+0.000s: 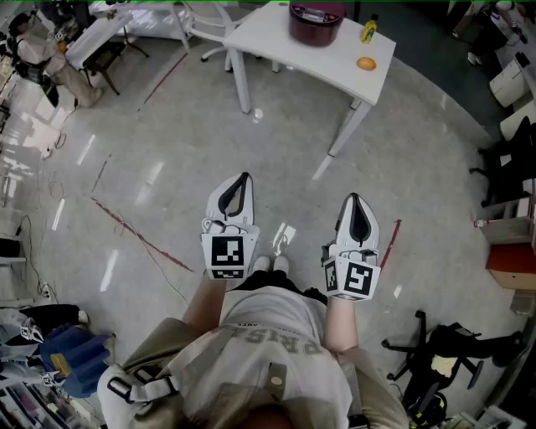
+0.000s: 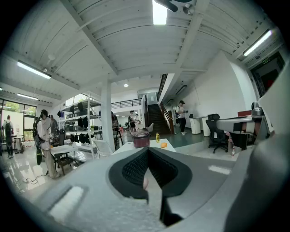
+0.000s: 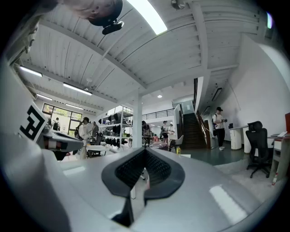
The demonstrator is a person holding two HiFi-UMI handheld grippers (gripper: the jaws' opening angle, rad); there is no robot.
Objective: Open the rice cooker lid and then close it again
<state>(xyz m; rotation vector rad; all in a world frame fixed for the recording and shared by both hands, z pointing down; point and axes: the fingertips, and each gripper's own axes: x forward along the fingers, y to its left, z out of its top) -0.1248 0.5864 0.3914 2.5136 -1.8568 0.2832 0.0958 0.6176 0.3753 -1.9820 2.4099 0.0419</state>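
Rice cooker (image 1: 316, 21) sits cropped at top edge, left claw (image 1: 242, 178) and right claw (image 1: 354, 199) clenched empty

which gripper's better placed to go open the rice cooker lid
Right, marginally: right gripper and left gripper are both shut, empty, far from the rice cooker; the right lines up closer.

Rice cooker (image 1: 316, 25), far rim beyond the head view's top edge.

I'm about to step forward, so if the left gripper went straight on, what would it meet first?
Past open floor, the left gripper would probably first meet the white table, at its near edge below the rice cooker; depth is unclear.
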